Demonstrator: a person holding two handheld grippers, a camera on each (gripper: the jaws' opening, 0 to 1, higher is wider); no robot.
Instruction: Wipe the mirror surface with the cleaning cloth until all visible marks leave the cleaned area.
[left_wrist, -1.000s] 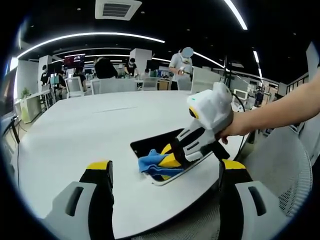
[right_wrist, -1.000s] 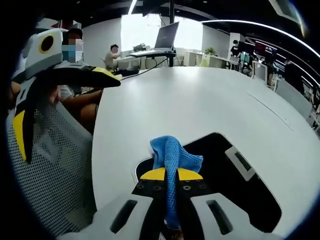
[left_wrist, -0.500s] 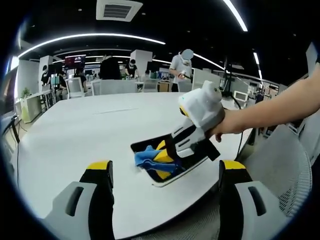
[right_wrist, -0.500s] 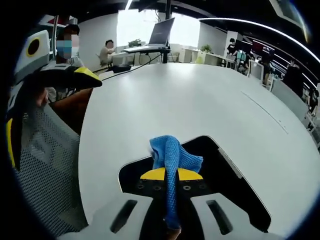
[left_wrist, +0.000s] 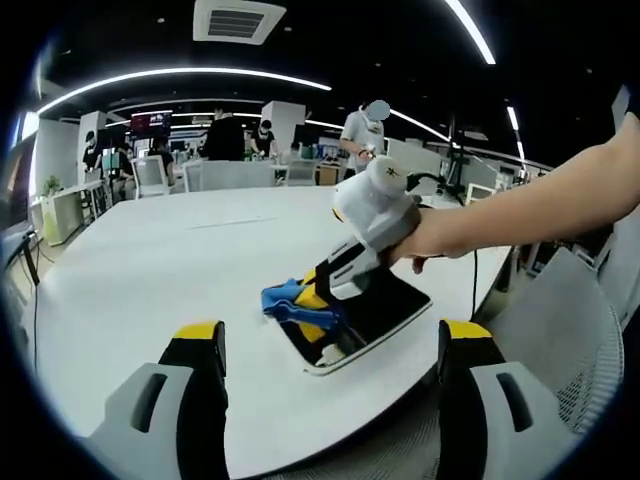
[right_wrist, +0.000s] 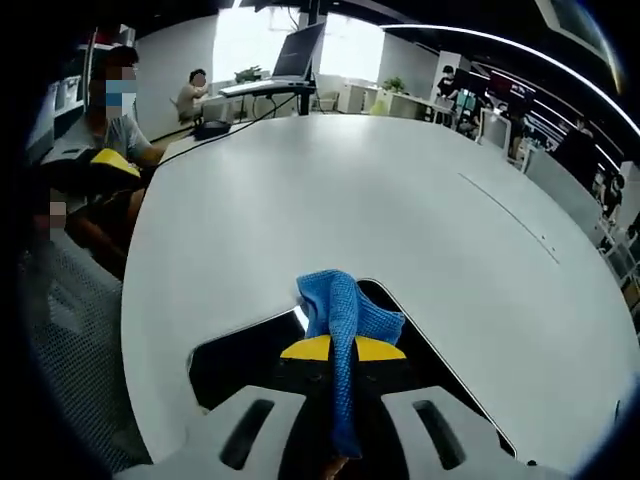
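Two grippers | right gripper (right_wrist: 335, 350) pinches cloth (right_wrist: 345, 312) on mirror (left_wrist: 375, 310) | left gripper (left_wrist: 325, 345) spread (idle)

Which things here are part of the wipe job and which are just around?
Job:
- mirror, flat on the white table
- blue cleaning cloth, clamped in the right gripper at the mirror's far end

Just around:
- left gripper, jaws apart, holding nothing
- mesh chair
- laptop
- people in the background

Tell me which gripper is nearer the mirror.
Right. The right gripper sits over the mirror, pressing the cloth to it; the left gripper hangs back, open, off the table's edge.
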